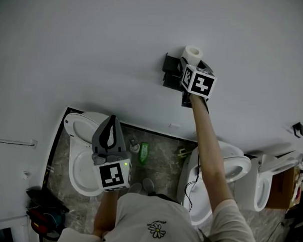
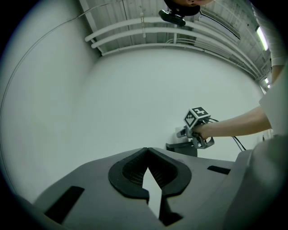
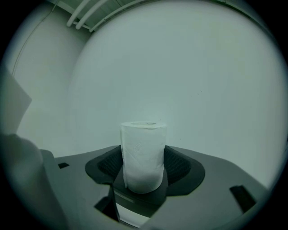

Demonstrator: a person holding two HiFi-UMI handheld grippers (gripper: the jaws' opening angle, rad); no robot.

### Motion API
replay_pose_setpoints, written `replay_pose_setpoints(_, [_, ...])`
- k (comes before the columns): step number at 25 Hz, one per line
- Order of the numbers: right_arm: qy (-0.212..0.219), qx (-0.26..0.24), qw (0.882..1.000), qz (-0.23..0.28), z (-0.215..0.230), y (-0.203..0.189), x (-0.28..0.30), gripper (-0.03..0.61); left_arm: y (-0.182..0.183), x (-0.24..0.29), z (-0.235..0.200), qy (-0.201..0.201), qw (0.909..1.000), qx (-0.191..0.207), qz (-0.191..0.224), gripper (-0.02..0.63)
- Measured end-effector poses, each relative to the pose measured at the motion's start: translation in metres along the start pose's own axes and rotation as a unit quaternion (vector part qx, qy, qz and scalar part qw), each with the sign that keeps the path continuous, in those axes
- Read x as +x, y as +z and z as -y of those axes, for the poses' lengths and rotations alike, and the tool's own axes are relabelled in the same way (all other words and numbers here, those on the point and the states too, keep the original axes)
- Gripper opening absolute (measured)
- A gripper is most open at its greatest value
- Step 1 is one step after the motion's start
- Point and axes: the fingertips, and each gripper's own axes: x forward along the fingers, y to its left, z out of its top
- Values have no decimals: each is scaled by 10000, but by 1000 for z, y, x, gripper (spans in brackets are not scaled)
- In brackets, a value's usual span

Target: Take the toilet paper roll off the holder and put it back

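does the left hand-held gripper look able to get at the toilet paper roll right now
Probably not: the left hand-held gripper sits low by the person's body, jaws together, well short of the wall, and the right hand-held gripper seems to clasp the toilet paper roll on the holder.

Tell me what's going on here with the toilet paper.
A person is working with a handheld gripper in each hand. The right gripper reaches to a black holder on the wall, its jaws closed on the sides of an upright toilet paper roll that stands on the holder. The left gripper hangs low near a toilet, shut and empty.
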Motion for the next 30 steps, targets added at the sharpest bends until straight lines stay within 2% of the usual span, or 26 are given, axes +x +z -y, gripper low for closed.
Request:
replay_pose_setpoints(9, [98,-60,9999,110,-4,-1,1,282,0,0,-7,48,10000,-12,-23,18])
replay_pose_setpoints(20, [-88,-274,9994,212,-5,-3,-2,287,-6,-4,-26,259,9996,87,-61,18])
replay_pose_setpoints(30, [-70,-387,9969,679,-7,35,-18,296,-1,0,-17,76,9999,83,18,18])
